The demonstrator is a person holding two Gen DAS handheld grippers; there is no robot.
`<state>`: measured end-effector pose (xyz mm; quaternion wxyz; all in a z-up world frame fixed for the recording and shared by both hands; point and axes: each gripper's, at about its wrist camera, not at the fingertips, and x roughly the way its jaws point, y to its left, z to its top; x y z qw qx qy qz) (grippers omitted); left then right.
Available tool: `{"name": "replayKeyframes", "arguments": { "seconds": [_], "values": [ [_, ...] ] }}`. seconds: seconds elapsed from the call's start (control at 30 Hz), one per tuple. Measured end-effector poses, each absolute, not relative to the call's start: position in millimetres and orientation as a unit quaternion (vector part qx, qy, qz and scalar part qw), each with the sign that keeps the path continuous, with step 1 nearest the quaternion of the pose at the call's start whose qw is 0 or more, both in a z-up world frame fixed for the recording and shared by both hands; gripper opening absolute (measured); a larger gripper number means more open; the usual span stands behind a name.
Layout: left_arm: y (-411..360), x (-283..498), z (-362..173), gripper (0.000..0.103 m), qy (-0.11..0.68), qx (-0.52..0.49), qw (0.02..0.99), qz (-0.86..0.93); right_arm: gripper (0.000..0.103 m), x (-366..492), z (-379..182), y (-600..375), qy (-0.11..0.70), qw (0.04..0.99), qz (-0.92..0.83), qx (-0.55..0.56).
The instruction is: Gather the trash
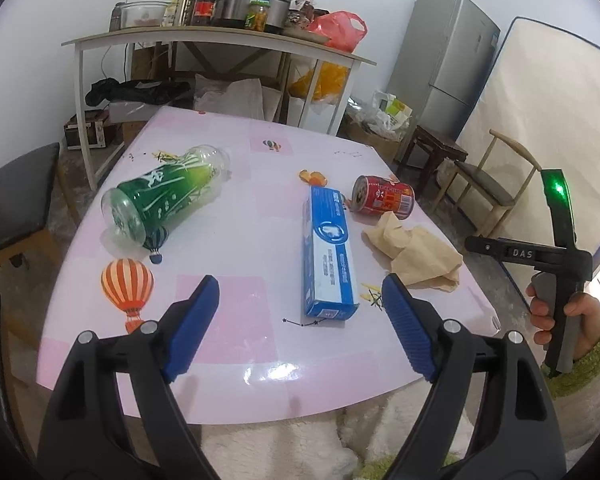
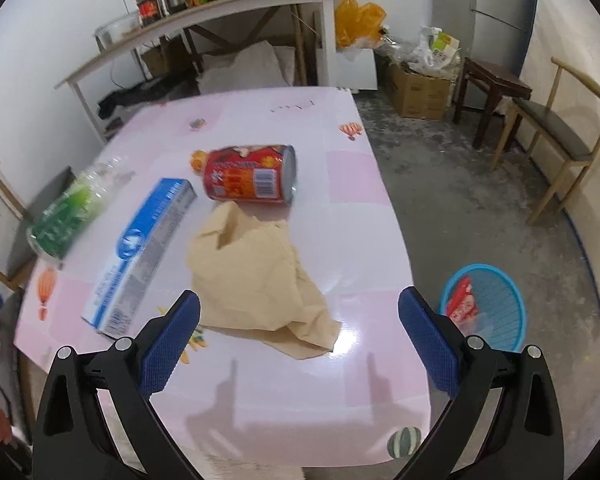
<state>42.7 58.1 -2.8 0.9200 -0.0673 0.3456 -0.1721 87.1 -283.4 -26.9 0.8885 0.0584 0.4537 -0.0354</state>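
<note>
On the pink table (image 1: 228, 312) lie a green-labelled plastic bottle (image 1: 168, 192), a blue and white box (image 1: 330, 248), a red can (image 1: 384, 195) and a crumpled brown paper bag (image 1: 416, 254). My left gripper (image 1: 300, 318) is open and empty above the table's near edge, short of the box. My right gripper (image 2: 298, 330) is open and empty just above the near end of the paper bag (image 2: 256, 268). The can (image 2: 250, 174), box (image 2: 140, 256) and bottle (image 2: 70, 212) lie beyond. A blue waste basket (image 2: 496, 304) stands on the floor at the right with a red wrapper inside.
A cluttered side table (image 1: 220, 40) stands behind. Chairs stand at the left (image 1: 16, 204) and right (image 2: 556, 132). A small stool (image 2: 496, 84), a cardboard box (image 2: 420, 88) and a fridge (image 1: 444, 64) are at the back right.
</note>
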Motion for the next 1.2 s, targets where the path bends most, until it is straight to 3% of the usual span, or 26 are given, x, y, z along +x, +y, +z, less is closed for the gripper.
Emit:
{"name": "replayKeyframes", "arguments": {
  "seconds": [0.47, 0.77, 0.97, 1.2],
  "values": [
    [43.1, 30.1, -21.2, 0.08, 0.344, -0.042, 0.92, -0.181, 0.096, 123.6, -93.1, -289.1, 0.528, 0.833, -0.075, 0.149],
    [35.3, 13.5, -28.4, 0.08, 0.333, -0.017, 0.921, -0.201, 0.092, 142.1, -103.2, -258.4, 0.505, 0.858, -0.088, 0.037],
    [23.3, 8.0, -32.5, 0.08, 0.327, -0.012, 0.914, -0.238, 0.071, 139.1, -100.3, -249.6, 0.501, 0.863, -0.057, 0.034],
    [-1.4, 7.1, -34.1, 0.08, 0.318, 0.013, 0.902, -0.291, 0.027, 130.3, -93.8, -239.2, 0.503, 0.864, -0.014, 0.035]
  ]
}}
